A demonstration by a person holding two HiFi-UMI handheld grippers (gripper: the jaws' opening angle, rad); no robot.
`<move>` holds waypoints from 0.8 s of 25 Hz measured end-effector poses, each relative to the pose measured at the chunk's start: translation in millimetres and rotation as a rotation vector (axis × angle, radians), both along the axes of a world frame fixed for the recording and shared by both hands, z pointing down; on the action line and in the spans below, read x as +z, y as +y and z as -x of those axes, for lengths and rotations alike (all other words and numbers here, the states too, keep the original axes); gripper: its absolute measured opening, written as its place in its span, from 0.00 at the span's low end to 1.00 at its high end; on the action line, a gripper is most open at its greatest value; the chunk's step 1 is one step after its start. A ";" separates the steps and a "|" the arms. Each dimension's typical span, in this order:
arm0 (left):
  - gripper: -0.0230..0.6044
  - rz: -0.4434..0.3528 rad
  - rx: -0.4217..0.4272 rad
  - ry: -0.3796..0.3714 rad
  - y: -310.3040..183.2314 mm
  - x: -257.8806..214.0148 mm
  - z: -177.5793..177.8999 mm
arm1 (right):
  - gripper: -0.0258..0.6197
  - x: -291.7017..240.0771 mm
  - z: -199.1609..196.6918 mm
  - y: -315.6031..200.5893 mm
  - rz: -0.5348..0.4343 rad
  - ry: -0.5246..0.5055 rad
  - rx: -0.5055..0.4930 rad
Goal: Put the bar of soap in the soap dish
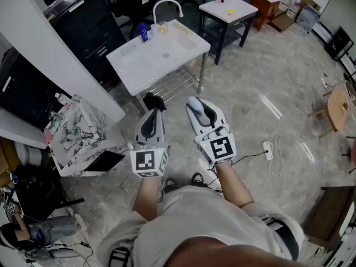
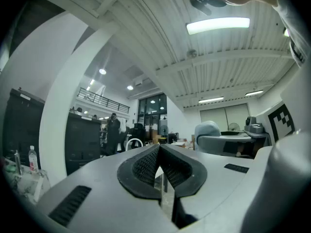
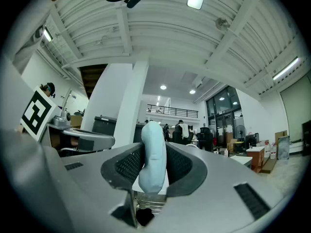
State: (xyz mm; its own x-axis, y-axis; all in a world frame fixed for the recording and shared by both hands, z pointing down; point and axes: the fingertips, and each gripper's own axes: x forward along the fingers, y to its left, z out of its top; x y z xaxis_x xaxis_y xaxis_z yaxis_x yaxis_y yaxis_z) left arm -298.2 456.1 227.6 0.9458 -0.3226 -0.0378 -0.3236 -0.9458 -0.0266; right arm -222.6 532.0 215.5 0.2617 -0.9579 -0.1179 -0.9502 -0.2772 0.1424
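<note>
Wide shot first: a pale stone floor (image 1: 267,77) fills the room, and standing far ahead of the person is the white washbasin unit (image 1: 192,46), its curved faucet (image 1: 167,3) at the far edge and a blue bottle (image 1: 143,33) just left of it. Further off to the right sits a small white table (image 1: 231,7) on dark legs. Down at the near left, a patterned bag (image 1: 78,132) leans by the wall. Now the person, both arms out, a claw in each hand, side by side and pointing roughly level toward the basin. The left gripper (image 1: 151,120) is pinched together, its ribbed pads meeting at the tips with nothing caught between them. The right gripper (image 1: 199,111) is clamped on the bar of soap (image 3: 153,152), and there it is, pale blue, standing on edge between the pads, its rounded top poking above the jaws, well short of the basin.
</note>
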 end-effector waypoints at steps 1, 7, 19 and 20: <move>0.07 0.000 0.002 0.007 -6.8 -1.3 3.1 | 0.23 -1.7 3.7 -6.5 -0.006 0.005 0.002; 0.07 -0.018 0.026 0.029 -33.3 -7.8 25.3 | 0.23 -10.9 32.2 -37.6 -0.030 0.032 0.002; 0.07 0.010 0.070 0.020 -74.2 9.3 77.8 | 0.23 -2.3 80.7 -73.4 -0.015 0.035 0.040; 0.07 0.014 0.073 0.017 -77.5 11.2 78.6 | 0.23 -0.1 81.7 -76.8 -0.013 0.025 0.040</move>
